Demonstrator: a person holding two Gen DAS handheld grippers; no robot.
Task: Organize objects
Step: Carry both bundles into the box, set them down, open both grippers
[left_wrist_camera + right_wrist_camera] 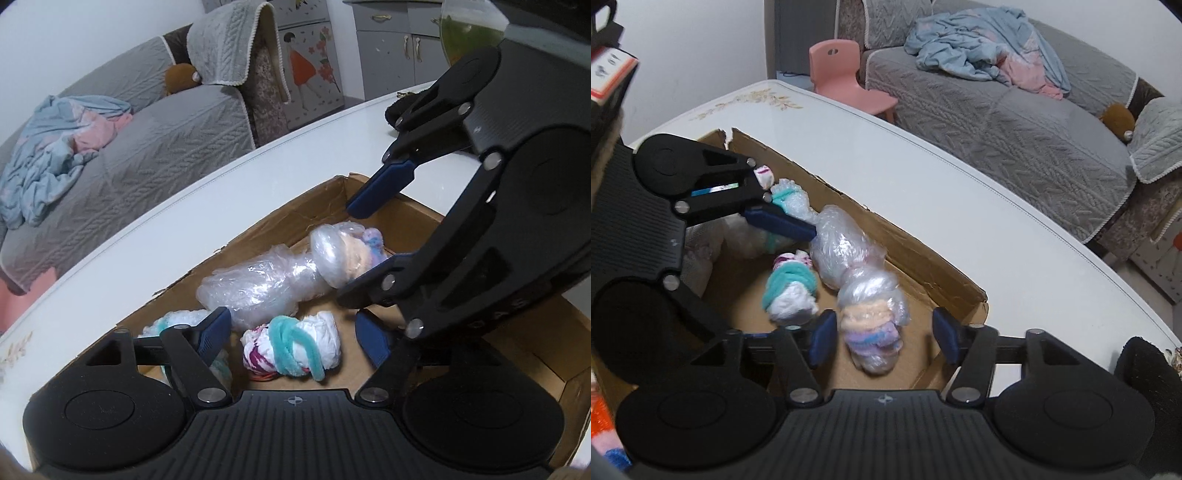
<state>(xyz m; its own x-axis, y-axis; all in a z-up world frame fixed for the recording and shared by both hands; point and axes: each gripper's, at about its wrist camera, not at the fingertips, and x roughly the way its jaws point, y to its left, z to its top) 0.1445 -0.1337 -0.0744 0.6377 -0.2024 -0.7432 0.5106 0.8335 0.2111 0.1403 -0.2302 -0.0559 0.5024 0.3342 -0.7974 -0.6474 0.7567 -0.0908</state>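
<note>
A shallow cardboard box [258, 229] [923, 262] lies on a white table. In it lie a long clear-plastic bundle [266, 284] [846, 254] with pastel fabric at one end [871, 332], and a small white bundle tied with a teal band [295, 347] [790, 288]. A further wrapped bundle [173, 321] sits by the left finger. My left gripper [291, 336] is open over the teal-banded bundle. My right gripper [882, 336] is open around the pastel end, holding nothing. Each gripper shows in the other's view [369, 236] [775, 221].
The white table [184, 206] [960, 184] ends close behind the box. A grey sofa [129, 140] [1015, 122] with a blue blanket stands beyond it, and a pink child's chair [846, 77]. A dark object [399, 107] lies on the table. Grey cabinets [391, 48] stand at the back.
</note>
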